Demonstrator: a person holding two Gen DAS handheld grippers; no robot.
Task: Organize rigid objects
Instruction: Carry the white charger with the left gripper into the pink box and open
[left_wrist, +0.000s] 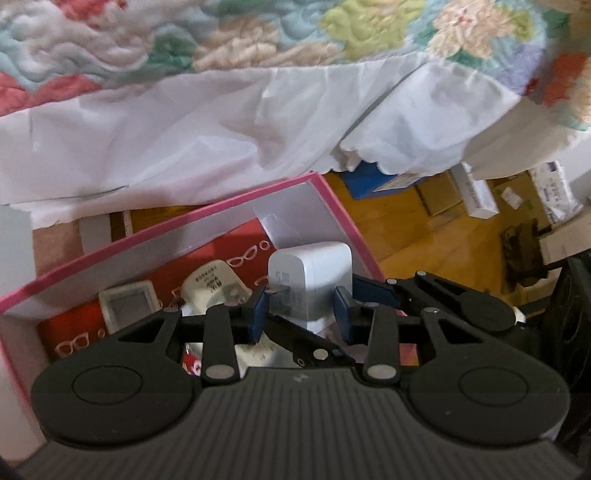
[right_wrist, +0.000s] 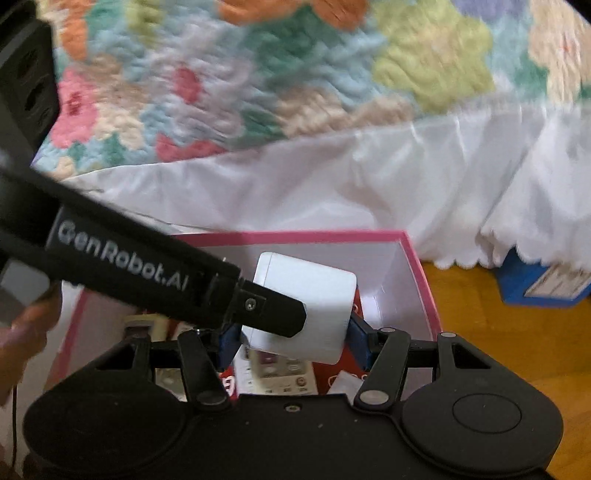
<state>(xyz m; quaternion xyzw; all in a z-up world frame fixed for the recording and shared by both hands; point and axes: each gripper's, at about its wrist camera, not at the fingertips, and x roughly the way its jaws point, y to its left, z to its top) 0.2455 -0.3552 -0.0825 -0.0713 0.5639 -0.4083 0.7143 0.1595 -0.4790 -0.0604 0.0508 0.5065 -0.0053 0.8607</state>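
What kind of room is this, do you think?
Probably a bedroom: a floral quilt over a white bed skirt, wooden floor, and cardboard boxes stored under the bed.

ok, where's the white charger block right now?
The white cube-shaped plastic charger sits centre in both wrist views, above the open pink-rimmed cardboard box, between the blue pads of the left tool and the right tool.

We see our left tongs (left_wrist: 301, 312), blue-padded, on either side of a white plastic charger block (left_wrist: 314, 273) above a pink-rimmed cardboard box (left_wrist: 207, 212). Whether the pads touch it is unclear. Inside lies a small grey-screened device (left_wrist: 127, 304).
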